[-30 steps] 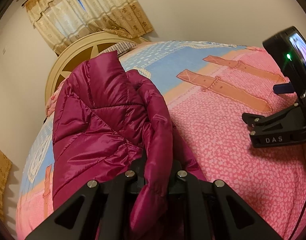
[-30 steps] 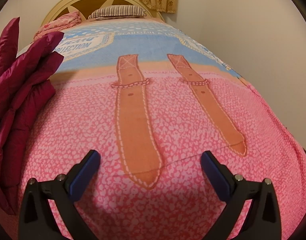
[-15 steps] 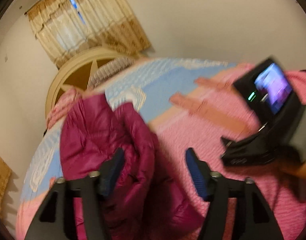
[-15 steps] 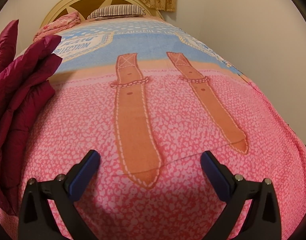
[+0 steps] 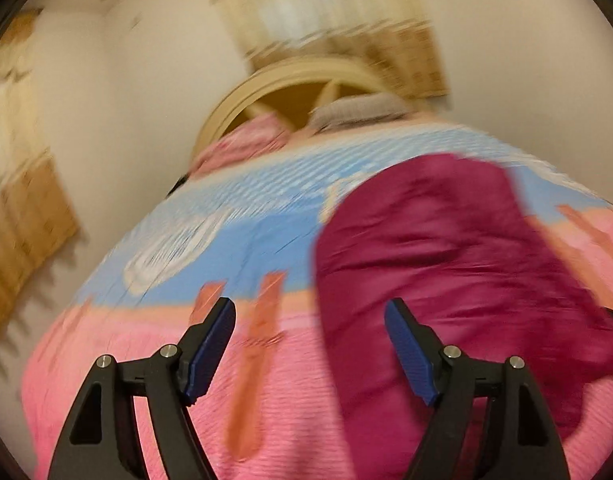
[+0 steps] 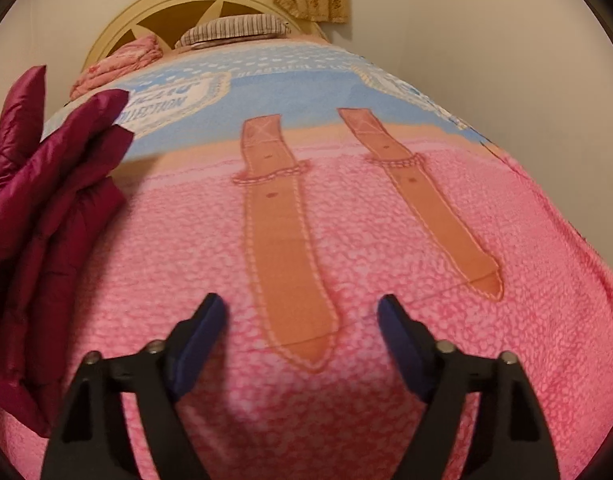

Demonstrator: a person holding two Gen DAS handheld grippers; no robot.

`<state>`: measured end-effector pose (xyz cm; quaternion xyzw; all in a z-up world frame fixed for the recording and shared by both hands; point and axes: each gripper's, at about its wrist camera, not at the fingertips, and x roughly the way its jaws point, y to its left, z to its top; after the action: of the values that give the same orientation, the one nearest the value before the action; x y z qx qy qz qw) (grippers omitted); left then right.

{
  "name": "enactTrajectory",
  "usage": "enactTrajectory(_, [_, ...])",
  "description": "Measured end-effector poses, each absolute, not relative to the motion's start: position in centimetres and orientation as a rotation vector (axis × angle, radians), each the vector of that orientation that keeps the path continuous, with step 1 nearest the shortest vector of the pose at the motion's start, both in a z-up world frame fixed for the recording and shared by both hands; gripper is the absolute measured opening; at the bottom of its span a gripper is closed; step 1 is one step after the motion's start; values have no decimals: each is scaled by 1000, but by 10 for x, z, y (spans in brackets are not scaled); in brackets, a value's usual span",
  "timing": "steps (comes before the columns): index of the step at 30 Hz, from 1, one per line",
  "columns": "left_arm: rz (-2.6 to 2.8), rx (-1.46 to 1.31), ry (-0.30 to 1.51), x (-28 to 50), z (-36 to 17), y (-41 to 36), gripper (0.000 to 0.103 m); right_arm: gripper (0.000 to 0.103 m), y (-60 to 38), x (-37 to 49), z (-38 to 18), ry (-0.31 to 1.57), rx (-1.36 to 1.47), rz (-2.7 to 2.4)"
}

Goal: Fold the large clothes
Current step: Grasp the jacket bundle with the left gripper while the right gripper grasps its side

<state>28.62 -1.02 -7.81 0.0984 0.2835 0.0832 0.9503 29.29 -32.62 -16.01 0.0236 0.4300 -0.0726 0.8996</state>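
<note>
The magenta puffer jacket (image 5: 446, 248) lies bunched on the pink and blue bedspread (image 6: 346, 220). The left gripper (image 5: 310, 344) hangs above it, jaws opening and empty. The right gripper (image 6: 302, 332) hovers beside it, jaws closing on nothing.

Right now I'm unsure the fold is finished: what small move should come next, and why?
Probably bring the left tongs back to the magenta puffer jacket to pinch an edge. They are opening with nothing between them, and the jacket lies bunched on the bedspread. The right tongs are closing on nothing over bare bedspread.
</note>
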Motion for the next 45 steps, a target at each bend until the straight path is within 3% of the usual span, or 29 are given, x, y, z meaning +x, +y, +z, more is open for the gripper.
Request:
enactTrajectory(7, [267,52,649,329,-93,17,78,80,-294,313,-87,792,128,-96])
enactTrajectory(12, [280,-54,667,344,-89,21,78,80,-222,348,-18,712,71,-44])
enactTrajectory(15, [302,-89,650,344,-80,26,80,80,-180,370,-7,706,32,-39])
enactTrajectory(22, [328,-149,645,359,-73,48,89,80,-127,402,-32,743,62,-18])
enactTrajectory(35, [216,-109,722,388,-125,-7,89,83,-185,391,-121,765,92,-155])
enactTrajectory(45, [232,-78,769,399,-146,-15,94,88,-188,393,-135,771,78,-157])
